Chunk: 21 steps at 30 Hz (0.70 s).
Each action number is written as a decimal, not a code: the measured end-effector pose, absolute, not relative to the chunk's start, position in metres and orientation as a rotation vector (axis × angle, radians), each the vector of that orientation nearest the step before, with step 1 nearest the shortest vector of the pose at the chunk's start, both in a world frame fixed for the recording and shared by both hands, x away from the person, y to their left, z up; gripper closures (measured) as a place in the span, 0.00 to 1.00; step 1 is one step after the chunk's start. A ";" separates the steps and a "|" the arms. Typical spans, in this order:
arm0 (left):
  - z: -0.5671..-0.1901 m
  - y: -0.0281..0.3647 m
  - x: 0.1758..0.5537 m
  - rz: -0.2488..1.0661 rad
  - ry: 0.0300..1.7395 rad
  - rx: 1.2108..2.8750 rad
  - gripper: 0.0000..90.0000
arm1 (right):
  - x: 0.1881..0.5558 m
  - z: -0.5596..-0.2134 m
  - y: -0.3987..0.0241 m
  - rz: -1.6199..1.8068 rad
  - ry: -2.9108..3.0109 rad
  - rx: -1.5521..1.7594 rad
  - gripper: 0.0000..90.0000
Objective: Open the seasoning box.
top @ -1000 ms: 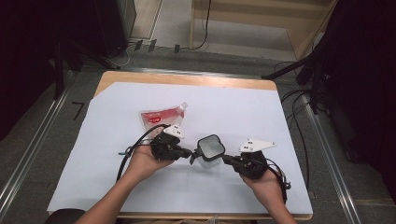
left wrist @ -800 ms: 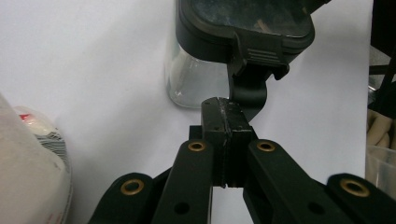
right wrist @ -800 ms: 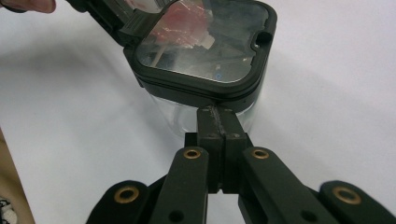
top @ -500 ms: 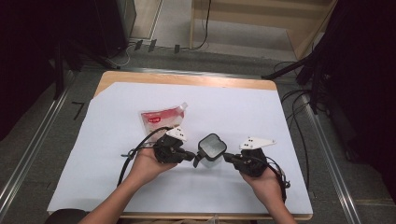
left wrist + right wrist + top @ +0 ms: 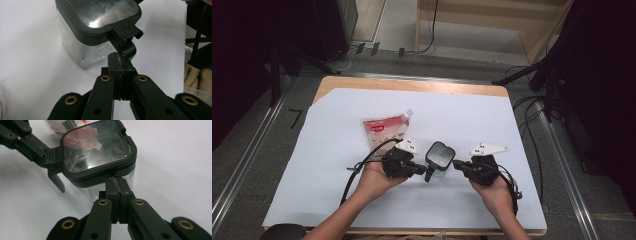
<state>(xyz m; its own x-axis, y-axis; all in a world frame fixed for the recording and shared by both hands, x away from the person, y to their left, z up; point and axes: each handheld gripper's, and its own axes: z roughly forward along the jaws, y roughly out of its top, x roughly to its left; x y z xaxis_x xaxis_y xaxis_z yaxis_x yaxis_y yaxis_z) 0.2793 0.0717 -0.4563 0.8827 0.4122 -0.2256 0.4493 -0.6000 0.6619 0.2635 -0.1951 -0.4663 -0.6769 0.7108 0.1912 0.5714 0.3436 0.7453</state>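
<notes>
A clear square jar (image 5: pixel 439 156) with a black clip-latch lid stood near the middle of the white worktop (image 5: pixel 472 120), seemingly empty. The left gripper (image 5: pixel 424 171) and right gripper (image 5: pixel 457 164) flanked it, jaws together. A red-and-white pouch (image 5: pixel 387 130) lay farther left.
</notes>
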 end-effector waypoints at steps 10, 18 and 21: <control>-0.459 0.060 0.277 -0.062 0.623 2.271 1.00 | 0.269 -0.468 -0.194 1.231 2.409 1.191 1.00; -0.462 0.047 0.276 -0.084 0.622 2.250 1.00 | 0.284 -0.470 -0.193 1.246 2.382 1.204 1.00; -0.463 0.047 0.276 -0.100 0.612 2.245 1.00 | 0.285 -0.471 -0.194 1.253 2.389 1.206 1.00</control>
<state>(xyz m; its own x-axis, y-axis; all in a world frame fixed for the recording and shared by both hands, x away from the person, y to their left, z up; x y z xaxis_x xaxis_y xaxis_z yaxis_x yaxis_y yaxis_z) 0.2759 0.0469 -0.4633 0.8803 0.3963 -0.2609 0.4589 -0.5712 0.6806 0.2854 -0.1937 -0.4708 -0.6524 0.7329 0.1929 0.5755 0.3136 0.7553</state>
